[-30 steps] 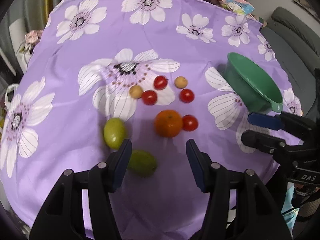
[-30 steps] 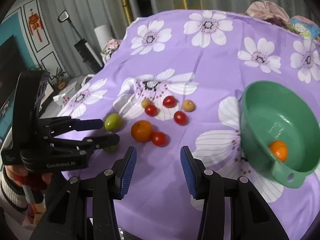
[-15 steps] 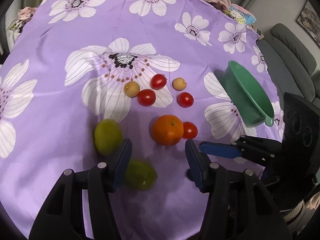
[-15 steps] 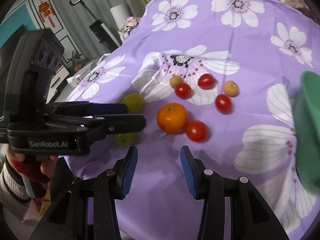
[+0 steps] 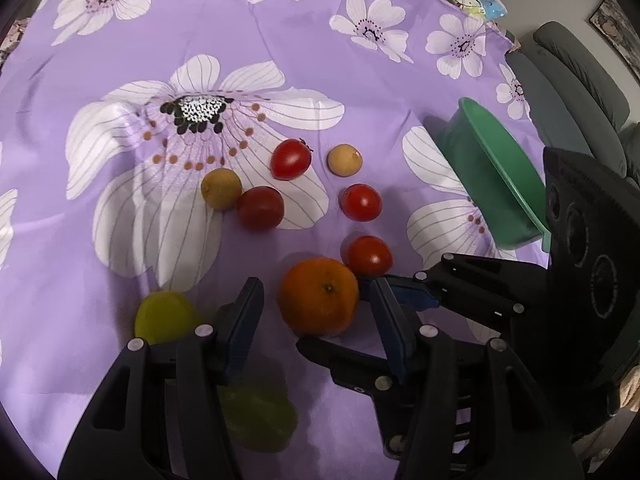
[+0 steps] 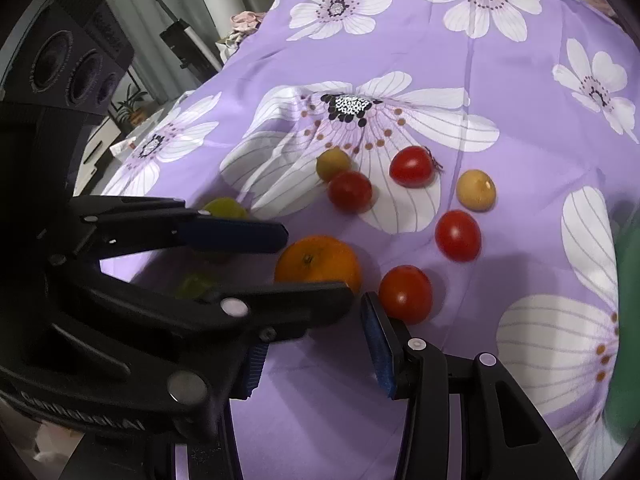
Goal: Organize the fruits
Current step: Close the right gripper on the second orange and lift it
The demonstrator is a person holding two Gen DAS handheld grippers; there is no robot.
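We've got both grippers open around the orange [image 5: 319, 295]: left gripper [image 5: 316, 320] fingers either side, right gripper [image 6: 312, 340] crossing in too. Green bowl [image 5: 496, 176] sits far right on the desk [image 5: 280, 32].

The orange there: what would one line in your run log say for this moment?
left gripper: open, around orange | right gripper: open, close by | green bowl: tilted, off right | nothing gripped

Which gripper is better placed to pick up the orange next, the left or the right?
Left. The left gripper is open with the orange between its fingers; the right gripper points past the orange's side.
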